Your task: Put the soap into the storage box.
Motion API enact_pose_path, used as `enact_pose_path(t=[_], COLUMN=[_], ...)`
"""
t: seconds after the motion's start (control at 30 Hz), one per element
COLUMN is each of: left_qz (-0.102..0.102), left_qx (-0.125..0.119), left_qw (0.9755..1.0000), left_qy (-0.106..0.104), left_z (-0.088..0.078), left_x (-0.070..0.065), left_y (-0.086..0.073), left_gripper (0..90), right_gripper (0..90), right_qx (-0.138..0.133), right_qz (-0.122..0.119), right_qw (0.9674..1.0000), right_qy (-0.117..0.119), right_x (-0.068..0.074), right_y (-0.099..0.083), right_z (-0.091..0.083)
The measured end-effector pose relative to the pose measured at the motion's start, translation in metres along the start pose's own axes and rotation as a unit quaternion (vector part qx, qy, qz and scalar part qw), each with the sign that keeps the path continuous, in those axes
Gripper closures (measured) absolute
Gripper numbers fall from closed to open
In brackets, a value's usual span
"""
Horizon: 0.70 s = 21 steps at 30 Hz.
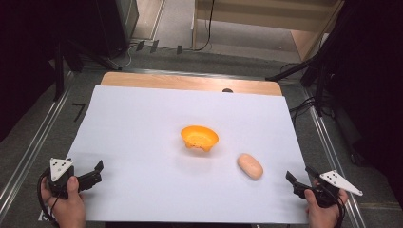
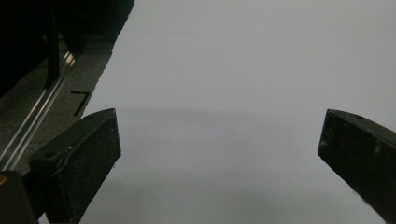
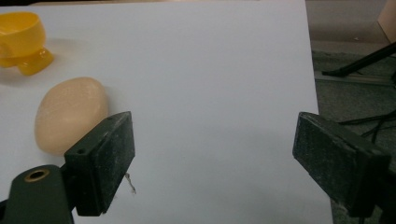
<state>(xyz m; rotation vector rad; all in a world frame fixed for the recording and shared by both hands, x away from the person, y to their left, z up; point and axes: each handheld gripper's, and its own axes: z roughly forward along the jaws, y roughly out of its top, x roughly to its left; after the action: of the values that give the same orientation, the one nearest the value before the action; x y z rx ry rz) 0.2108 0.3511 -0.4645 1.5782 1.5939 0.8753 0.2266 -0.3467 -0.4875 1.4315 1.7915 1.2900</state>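
Left gripper: I see jaws wide apart, nothing between, near-left corner of white sheet.
Orange bowl: mid-sheet, tilted.
Beige bun: right of and nearer than bowl, apart.
Right gripper: I see jaws wide apart, empty, just right of bun.

High view looks down from above onto white sheet. Each gripper view sits low, close over it, facing forward; right one shares bowl and bun ahead-left.
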Motion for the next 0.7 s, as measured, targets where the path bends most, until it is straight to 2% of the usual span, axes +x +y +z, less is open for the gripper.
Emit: enact_pose_path(t=[0.2, 0.3, 0.43, 0.47, 0.6, 0.7], left_qz=[-0.006, -0.020, -0.026, -0.027, -0.022, -0.022], left_qx=[0.003, 0.006, 0.007, 0.007, 0.005, 0.002], left_qw=[1.0000, 0.9998, 0.9996, 0.9996, 0.9997, 0.9997], left_qy=[0.002, 0.006, 0.005, 0.004, 0.006, 0.007], left_z=[0.001, 0.001, 0.001, 0.002, 0.001, 0.001], left_x=[0.000, 0.003, 0.004, 0.004, 0.003, 0.003], left_y=[0.000, 0.001, 0.001, 0.001, 0.001, 0.000], left_gripper=[0.0, 0.0, 0.0, 0.0, 0.0, 0.0], right_gripper=[12.4, 14.0, 20.5, 23.2, 23.3, 23.2], right_qx=[0.008, 0.017, 0.024, 0.027, 0.042, 0.037], right_qz=[-0.009, -0.027, -0.043, -0.045, -0.054, -0.057], right_qw=[0.9999, 0.9991, 0.9980, 0.9977, 0.9968, 0.9973], right_qy=[-0.005, -0.029, -0.041, -0.042, -0.042, -0.030], right_x=[0.002, 0.008, 0.011, 0.012, 0.014, 0.015], right_y=[0.001, 0.001, 0.001, 0.002, 0.003, 0.003], right_z=[0.001, 0.004, 0.005, 0.005, 0.008, 0.008])
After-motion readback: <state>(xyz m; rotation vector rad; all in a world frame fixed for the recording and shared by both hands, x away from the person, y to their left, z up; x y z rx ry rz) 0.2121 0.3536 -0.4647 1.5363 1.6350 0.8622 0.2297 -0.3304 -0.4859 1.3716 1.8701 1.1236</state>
